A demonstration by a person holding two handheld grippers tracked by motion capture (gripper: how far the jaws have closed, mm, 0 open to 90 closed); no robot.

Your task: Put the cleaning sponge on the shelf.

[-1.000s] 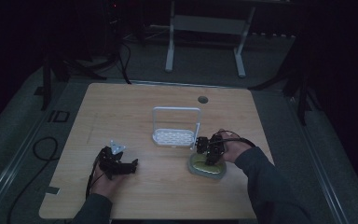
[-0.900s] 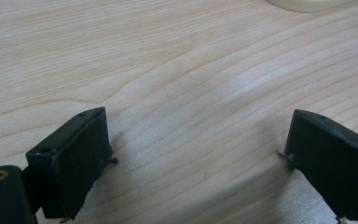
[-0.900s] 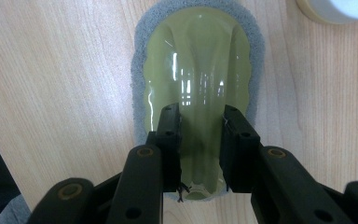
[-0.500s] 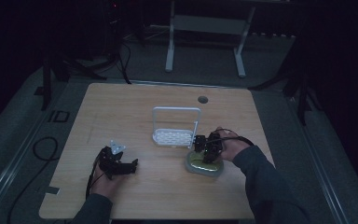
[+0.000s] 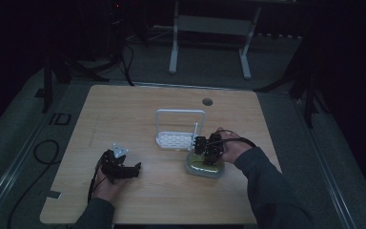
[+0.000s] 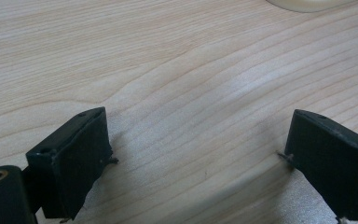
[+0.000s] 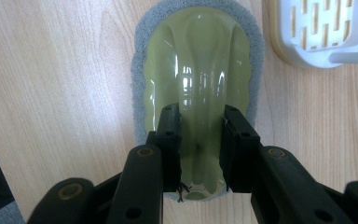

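Your right gripper (image 7: 200,154) has its jaws pinched on the raised central ridge of the olive-green plastic scrubber with a grey sponge base (image 7: 198,70), which lies flat on the light wooden table (image 5: 138,109), just in front of the white plastic slotted holder with a tall wire loop handle (image 5: 178,136). So, as I judge it, the grasp is made but the lift is not; the carry and the placing are left, if the holder is indeed where it goes. The holder's perforated tray looks empty, though the high view is too dim to be certain. Your left gripper (image 6: 200,158) idles low over bare wood well to the left, its jaws spread wide with nothing between them.
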